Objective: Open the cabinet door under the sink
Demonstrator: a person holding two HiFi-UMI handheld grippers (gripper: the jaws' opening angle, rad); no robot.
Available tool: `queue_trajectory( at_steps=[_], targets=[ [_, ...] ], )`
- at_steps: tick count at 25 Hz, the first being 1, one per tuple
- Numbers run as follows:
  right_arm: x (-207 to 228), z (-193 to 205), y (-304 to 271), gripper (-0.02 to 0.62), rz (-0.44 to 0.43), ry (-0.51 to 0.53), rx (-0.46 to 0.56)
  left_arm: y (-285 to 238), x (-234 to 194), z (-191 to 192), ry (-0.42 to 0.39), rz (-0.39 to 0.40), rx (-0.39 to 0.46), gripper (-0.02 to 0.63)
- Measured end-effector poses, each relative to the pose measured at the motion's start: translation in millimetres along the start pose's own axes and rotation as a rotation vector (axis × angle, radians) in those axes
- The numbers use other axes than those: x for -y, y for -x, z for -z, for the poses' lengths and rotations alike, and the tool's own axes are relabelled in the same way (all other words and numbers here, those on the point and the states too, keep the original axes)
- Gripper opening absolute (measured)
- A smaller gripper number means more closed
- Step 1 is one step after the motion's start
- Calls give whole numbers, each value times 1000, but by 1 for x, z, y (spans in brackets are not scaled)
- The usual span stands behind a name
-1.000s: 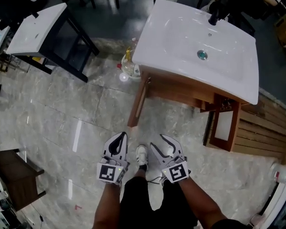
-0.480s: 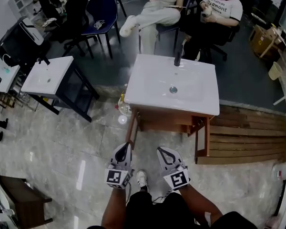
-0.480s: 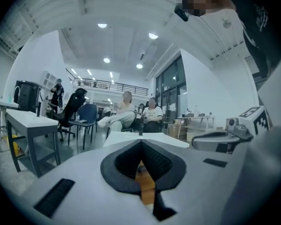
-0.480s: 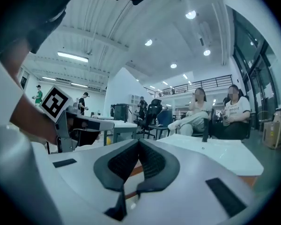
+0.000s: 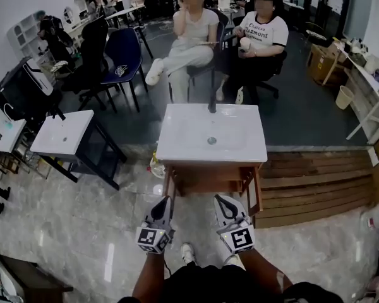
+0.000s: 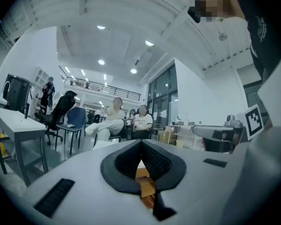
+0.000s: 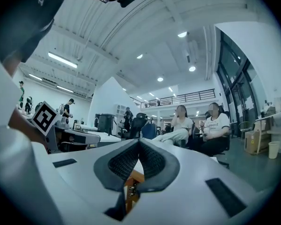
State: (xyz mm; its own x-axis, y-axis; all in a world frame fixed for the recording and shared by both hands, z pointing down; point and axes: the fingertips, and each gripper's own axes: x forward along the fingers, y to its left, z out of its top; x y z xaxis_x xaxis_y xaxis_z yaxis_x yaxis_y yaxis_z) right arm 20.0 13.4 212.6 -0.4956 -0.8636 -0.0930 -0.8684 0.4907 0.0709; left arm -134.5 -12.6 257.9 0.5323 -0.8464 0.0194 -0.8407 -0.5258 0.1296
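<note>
Both grippers point forward side by side, left gripper (image 5: pixel 165 201) and right gripper (image 5: pixel 221 199), each with its jaws pressed together on nothing. Wooden cabinet (image 5: pixel 208 178) stands under the white sink (image 5: pixel 211 128), just ahead of the jaws and untouched; door position unclear. Two seated people (image 5: pixel 183 43) sit beyond the sink.

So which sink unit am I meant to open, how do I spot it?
In front of the two seated people stands a white basin. It tops a wooden cabinet, unlike the smaller basin on a black frame to its left.
</note>
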Motion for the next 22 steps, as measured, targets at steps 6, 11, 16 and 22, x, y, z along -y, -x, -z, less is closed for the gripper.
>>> queue_trajectory(
  at_steps=[6,11,16,22],
  targets=[
    [18,-19,14,25,57,75,57,-18,40,-13,-137,101,-25,5],
    [30,-13,26,25,87,93,19,-31,72,-17,-153,175,-13,5],
    [41,-17,32,25,121,115,18,-39,81,-22,-157,203,-3,5],
    [51,-18,37,25,136,120,21,-42,87,-22,-161,211,-13,5]
  ],
)
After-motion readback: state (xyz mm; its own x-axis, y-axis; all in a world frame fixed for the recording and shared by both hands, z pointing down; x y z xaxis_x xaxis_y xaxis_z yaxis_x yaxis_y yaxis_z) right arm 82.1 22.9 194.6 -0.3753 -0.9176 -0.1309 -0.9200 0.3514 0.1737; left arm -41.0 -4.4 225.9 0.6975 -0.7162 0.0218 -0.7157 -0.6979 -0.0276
